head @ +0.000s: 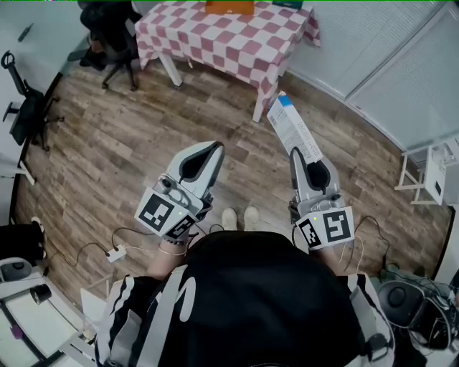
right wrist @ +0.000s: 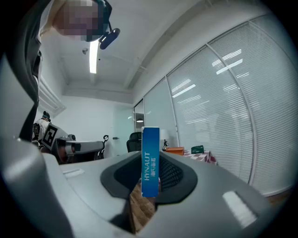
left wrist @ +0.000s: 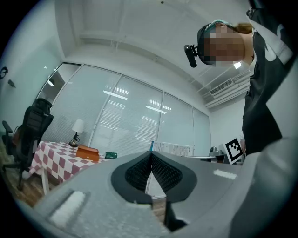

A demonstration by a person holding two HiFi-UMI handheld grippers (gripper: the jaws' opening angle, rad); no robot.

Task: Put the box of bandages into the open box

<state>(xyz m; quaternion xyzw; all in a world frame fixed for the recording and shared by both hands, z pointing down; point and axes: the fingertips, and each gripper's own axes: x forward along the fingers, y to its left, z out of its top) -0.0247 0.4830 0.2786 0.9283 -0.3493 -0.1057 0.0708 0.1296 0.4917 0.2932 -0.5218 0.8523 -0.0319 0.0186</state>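
The right gripper [right wrist: 150,163] has its jaws pressed narrow on the box of bandages [right wrist: 150,158]. The box stands on edge between them, blue side showing, its end reaching past the tips. The left gripper [left wrist: 151,156] has its jaws met at the tips, with nothing between them. Both are held above the wooden floor [head: 107,143], well short of the checkered worktop [head: 237,43], and the held box points toward the worktop's near corner. An orange box [head: 229,7] sits at the worktop's far side.

Checkered table [head: 237,43] nr office chair [head: 107,32], wood floor [head: 107,143].
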